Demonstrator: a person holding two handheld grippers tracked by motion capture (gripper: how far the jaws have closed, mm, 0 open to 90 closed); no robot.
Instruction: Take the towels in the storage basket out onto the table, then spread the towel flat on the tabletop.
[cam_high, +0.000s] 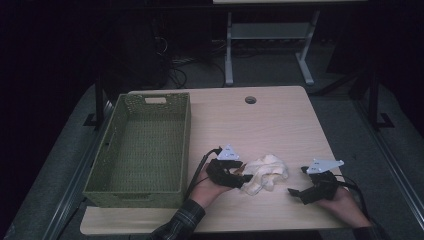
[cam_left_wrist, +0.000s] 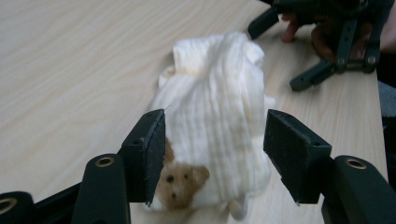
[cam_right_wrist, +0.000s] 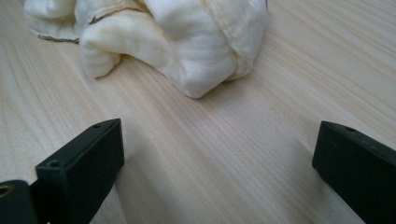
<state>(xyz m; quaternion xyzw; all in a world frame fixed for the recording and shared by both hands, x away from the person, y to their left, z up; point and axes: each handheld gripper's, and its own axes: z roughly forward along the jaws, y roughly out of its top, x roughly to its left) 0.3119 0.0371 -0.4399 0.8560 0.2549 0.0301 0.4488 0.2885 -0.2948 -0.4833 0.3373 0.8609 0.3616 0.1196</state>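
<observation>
A crumpled white cloth (cam_high: 265, 172) lies on the wooden table (cam_high: 260, 125) near its front edge. In the left gripper view the cloth (cam_left_wrist: 219, 107) shows ribbed folds and a small brown bear figure (cam_left_wrist: 180, 182) at its near end. My left gripper (cam_high: 244, 180) (cam_left_wrist: 217, 154) is open with its jaws on either side of the cloth's near end; a gap shows at the right pad (cam_left_wrist: 287, 149). My right gripper (cam_high: 297, 181) (cam_right_wrist: 219, 140) rests open on the table just right of the cloth (cam_right_wrist: 187, 42), with only bare wood between its jaws.
A green perforated basket (cam_high: 187, 145) stands empty on the table's left side. A round cable hole (cam_high: 250, 100) sits near the far edge. Beyond the table, another desk's white legs (cam_high: 229, 50) rise from a dark floor. The right gripper (cam_left_wrist: 276, 57) and its hand show past the cloth.
</observation>
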